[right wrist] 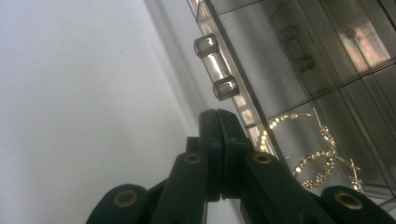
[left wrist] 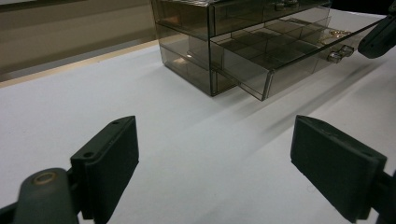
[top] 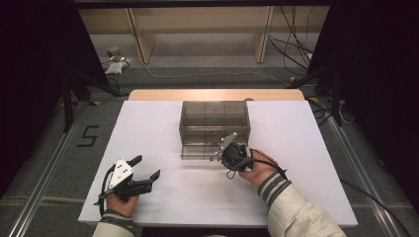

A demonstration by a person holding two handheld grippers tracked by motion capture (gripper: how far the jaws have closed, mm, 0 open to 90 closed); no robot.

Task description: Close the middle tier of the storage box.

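The smoky transparent plastic drawer cabinet (top: 214, 129) stands in the middle of the white table top (top: 148, 128), and its lowest drawer (left wrist: 275, 60) is pulled part-way out toward the person. The right gripper (top: 228, 149) sits at that drawer's front, jaws pressed flat together with nothing between them, their tips just below the small clear cylindrical handle (right wrist: 215, 67) and close against the front panel. Inside the drawer, behind the panel, lie gold sparkly hoop earrings (right wrist: 314, 154).

The step in hand looks like moving this drawer by its front, either shutting it or working the handle. To do it well:

1. Keep the closed tips square on the panel, near the handle, so the push runs straight along the drawer's travel and it does not skew.
2. Move slowly; the cabinet is light plastic and may slide on the smooth sheet.
3. If the cabinet starts to creep, the left gripper (top: 146, 167), resting near the table's front left with its jaws wide apart and empty, could steady the far side.
4. Avoid jolting, so the earrings stay in their compartment.
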